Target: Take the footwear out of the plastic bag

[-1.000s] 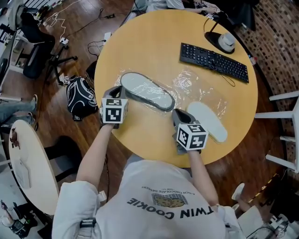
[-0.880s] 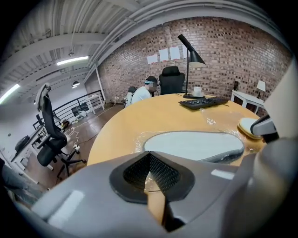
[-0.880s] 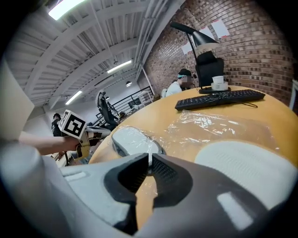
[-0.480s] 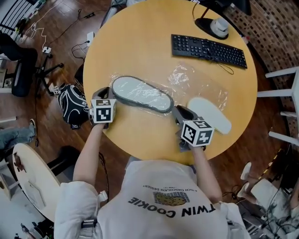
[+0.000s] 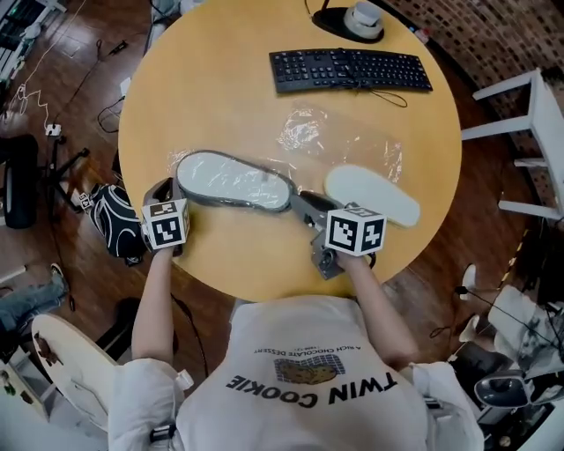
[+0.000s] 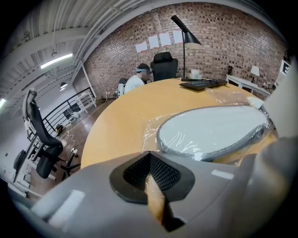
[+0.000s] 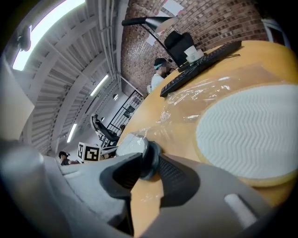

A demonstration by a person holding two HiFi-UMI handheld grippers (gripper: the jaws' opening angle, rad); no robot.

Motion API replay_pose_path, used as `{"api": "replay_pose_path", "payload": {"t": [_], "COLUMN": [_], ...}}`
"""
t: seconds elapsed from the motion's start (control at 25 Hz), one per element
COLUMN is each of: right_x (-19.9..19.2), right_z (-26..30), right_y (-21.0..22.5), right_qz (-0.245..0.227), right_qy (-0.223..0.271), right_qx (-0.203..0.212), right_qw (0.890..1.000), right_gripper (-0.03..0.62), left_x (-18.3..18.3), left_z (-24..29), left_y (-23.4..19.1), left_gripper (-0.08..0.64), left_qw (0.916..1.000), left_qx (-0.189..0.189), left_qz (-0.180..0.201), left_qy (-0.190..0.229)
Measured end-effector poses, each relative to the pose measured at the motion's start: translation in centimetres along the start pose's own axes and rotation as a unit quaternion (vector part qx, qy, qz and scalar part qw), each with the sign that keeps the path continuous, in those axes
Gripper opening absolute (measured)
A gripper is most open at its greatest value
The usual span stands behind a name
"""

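Note:
A grey-rimmed slipper (image 5: 233, 181) lies sole up inside the clear plastic bag (image 5: 339, 141) on the round yellow table (image 5: 220, 79). A second, white slipper (image 5: 372, 194) lies sole up outside the bag, to the right. My left gripper (image 5: 166, 195) sits at the bagged slipper's left end, its jaws shut on a thin fold of the bag film (image 6: 156, 186). My right gripper (image 5: 304, 204) is at the slipper's right end. Its jaws are opening, with the grey rim (image 7: 139, 155) of the slipper still between them.
A black keyboard (image 5: 351, 69) and a lamp base (image 5: 352, 19) sit at the table's far side. A black backpack (image 5: 119, 220) lies on the floor to the left. White chair legs (image 5: 529, 132) stand to the right. Both grippers are near the table's front edge.
The head camera has swung, so the table now sits further left in the picture. Both grippers keep their places at the two ends of the bagged slipper.

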State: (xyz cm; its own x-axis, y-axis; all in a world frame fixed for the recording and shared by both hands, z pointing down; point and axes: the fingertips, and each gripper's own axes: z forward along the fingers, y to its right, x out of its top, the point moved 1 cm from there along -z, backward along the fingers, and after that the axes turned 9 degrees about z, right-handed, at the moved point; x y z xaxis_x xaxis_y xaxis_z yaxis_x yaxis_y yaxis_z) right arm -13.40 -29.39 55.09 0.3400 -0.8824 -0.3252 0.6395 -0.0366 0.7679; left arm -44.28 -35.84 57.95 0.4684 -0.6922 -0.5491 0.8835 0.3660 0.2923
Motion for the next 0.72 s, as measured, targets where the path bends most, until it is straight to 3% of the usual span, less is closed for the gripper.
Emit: {"api": "replay_pose_path", "payload": {"t": [0.36,0.6,0.72], "right_x": [0.5,-0.3,-0.7], "right_z": [-0.4,0.7,1.3], "right_y": [0.1,0.3,1.0], "right_qz": [0.082,0.04,0.042], "right_qy": [-0.014,-0.049,-0.064], "right_qx": [0.041,0.01,-0.011], "right_qw": [0.996,0.998,0.997], "right_gripper": [0.13,0.13,0.14], "left_x": [0.1,-0.1,0.0], "left_z": [-0.1,-0.1,0.0], "left_y": [0.0,0.0,0.0], "left_gripper": [0.005,0.005,0.005], "left_qw": [0.9999,0.9999,0.9998], "left_qx": [0.001,-0.001,-0.001], "left_qz": [-0.003,-0.002,-0.001], "left_qy": [0.014,0.013,0.02]}}
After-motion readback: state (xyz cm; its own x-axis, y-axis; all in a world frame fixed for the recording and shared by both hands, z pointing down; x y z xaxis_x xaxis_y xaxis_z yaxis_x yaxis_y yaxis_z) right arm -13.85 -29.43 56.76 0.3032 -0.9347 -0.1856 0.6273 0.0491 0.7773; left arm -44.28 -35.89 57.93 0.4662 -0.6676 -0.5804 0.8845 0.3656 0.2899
